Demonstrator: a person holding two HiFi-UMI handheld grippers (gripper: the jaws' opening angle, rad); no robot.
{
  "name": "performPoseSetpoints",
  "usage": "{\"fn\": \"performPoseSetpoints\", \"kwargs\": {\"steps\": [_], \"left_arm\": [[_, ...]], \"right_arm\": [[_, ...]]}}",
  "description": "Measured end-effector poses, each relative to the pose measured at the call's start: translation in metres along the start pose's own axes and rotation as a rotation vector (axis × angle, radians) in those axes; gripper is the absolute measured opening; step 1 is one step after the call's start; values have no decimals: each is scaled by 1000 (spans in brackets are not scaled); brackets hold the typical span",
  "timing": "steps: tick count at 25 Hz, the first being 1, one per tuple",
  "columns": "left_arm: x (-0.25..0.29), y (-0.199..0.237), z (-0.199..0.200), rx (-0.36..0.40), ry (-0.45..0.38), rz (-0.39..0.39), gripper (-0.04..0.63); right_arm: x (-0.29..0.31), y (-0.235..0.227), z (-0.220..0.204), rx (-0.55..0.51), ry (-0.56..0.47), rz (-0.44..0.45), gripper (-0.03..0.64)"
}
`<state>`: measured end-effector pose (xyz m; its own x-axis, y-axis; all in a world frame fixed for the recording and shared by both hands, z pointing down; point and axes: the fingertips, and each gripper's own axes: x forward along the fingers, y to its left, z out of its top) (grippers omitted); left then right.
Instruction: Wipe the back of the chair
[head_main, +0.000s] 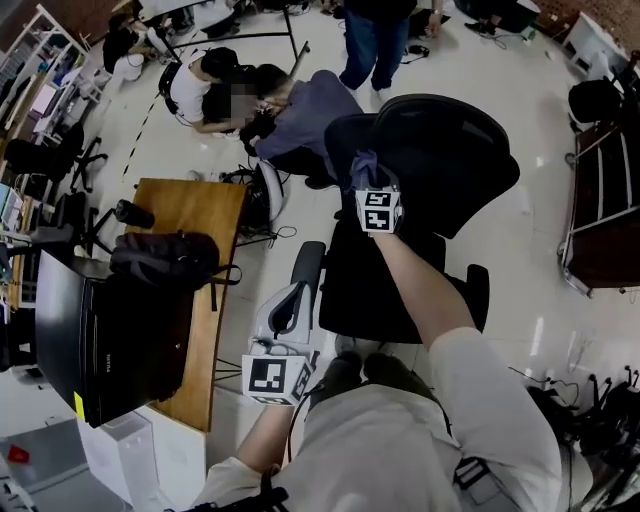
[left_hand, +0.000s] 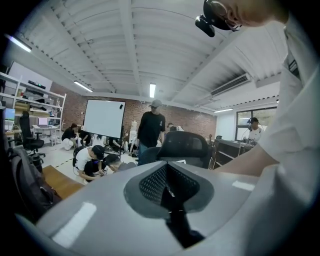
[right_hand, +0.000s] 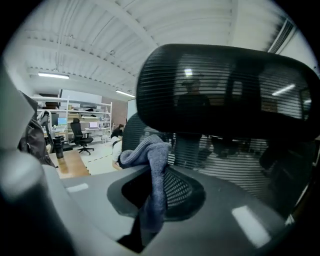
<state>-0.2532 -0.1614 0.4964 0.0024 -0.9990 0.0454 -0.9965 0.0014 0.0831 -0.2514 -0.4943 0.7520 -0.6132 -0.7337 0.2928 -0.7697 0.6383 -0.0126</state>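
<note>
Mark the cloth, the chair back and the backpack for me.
cloth (right_hand: 152, 167), right gripper view, fold hanging between the jaws.
chair back (head_main: 455, 155), head view, middle of its mesh.
backpack (head_main: 165, 258), head view, its top face.

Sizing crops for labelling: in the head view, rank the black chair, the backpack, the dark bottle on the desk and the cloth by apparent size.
1. Black chair
2. Backpack
3. Dark bottle and cloth look alike; the right gripper hides part of the cloth, so I leave them unranked.
</note>
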Motion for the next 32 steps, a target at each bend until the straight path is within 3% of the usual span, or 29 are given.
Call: {"fn": "performPoseSetpoints", "kwargs": {"steps": [11,14,18,20,22,28,32], "left_arm": [[61,-63,-7,4,4,-203,61],[73,-86,-9,18,3,-255,62],[81,-105,-11,16,25,-268,63],[80,-105,-10,26,16,-268,61],[76,-98,-11,28,8,-256,61],[65,-64,-17,2,12,-158,63],[40,-30,-21,6,41,-55,62]], "right_arm": [[-125,-255,-75,110,46,-382,48],[-154,-298,-85,139,45,-444,48],[-170,-320,-83,162,27,-462,48],[-179,-309,-72,184,-12,-454,48],[-183,-270,-61,178,-55,-396,48],[-102,-67,-63,67,-76,-30,49],[-27,39,-83,65,-26,142,48]]}}
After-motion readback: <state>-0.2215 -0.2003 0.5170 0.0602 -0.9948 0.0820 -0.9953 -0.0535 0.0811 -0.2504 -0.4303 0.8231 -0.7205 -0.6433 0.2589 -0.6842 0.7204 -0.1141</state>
